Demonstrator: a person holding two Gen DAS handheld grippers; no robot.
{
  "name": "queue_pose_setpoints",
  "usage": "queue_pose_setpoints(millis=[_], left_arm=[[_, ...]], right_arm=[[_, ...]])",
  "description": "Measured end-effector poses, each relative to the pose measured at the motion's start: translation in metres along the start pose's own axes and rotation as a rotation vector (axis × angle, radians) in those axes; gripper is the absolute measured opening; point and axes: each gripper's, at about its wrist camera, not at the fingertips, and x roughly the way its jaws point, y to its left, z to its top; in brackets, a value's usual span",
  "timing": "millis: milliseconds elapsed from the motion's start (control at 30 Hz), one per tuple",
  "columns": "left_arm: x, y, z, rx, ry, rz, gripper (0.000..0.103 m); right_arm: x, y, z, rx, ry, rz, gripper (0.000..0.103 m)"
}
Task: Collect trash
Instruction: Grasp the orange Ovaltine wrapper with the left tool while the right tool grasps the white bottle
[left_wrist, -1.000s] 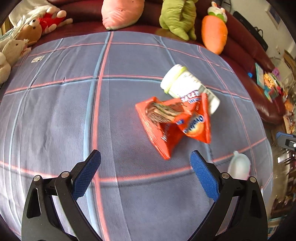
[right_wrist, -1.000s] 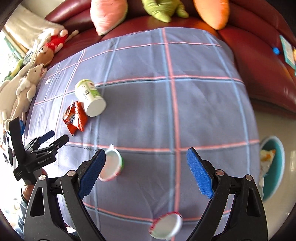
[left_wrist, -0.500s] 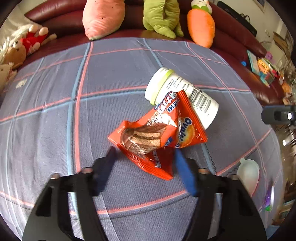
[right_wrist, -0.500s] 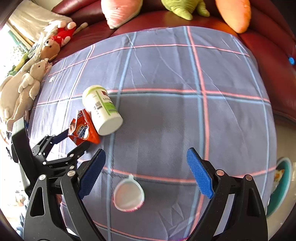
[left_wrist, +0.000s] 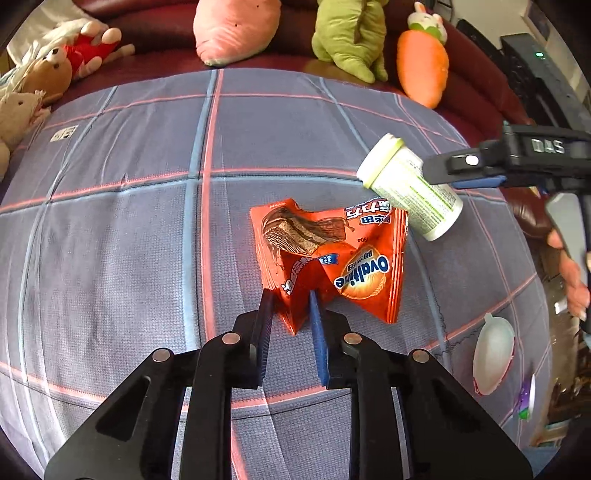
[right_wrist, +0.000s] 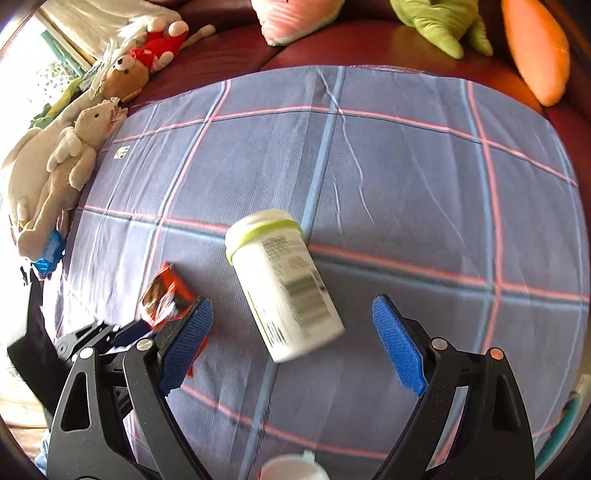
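The left gripper has just been closing and its jaws now pinch the near corner of the orange snack wrapper, mid-cloth on the checked blanket. The right gripper stands wide open, empty — the white bottle lies between its pads, untouched. Bare blanket stretches left and far; plush toys line the edge.

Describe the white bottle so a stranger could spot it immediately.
Start at the blue checked cloth with pink lines before the dark red leather sofa. Near its middle, beside a crumpled orange snack wrapper, lies the white plastic bottle. Only it is cylindrical, with a lime-ringed cap and barcode.
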Motion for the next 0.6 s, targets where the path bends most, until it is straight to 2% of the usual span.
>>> queue_pose_setpoints(millis=[100, 133, 233, 300, 367, 433, 467, 600], left_arm=[[0.001, -0.001, 0.002, 0.003, 0.003, 0.004, 0.023], [0.002, -0.002, 0.003, 0.006, 0.005, 0.006, 0.026], [0.005, -0.007, 0.007, 0.019, 0.003, 0.011, 0.037], [0.007, -0.012, 0.008, 0.033, -0.001, 0.021, 0.046], [0.01, -0.019, 0.009, 0.051, -0.01, 0.033, 0.046], [0.012, -0.024, 0.009, 0.065, -0.015, 0.033, 0.032], [0.013, -0.026, 0.009, 0.069, -0.012, 0.023, 0.02], [0.012, -0.039, 0.006, 0.084, -0.017, 0.013, 0.013]], right_arm=[[0.016, -0.001, 0.009, 0.002, 0.026, 0.022, 0.075], [0.02, -0.001, 0.011, 0.002, 0.035, 0.031, 0.067], [0.034, -0.003, 0.013, 0.013, 0.073, 0.057, 0.055], [0.037, -0.006, 0.009, 0.022, 0.072, 0.077, 0.053], [0.034, -0.009, 0.003, 0.03, 0.065, 0.086, 0.051], [0.028, -0.015, -0.004, 0.049, 0.06, 0.093, 0.05], [0.026, -0.019, -0.007, 0.058, 0.056, 0.095, 0.05], [0.007, -0.04, -0.023, 0.107, 0.027, 0.106, 0.05]])
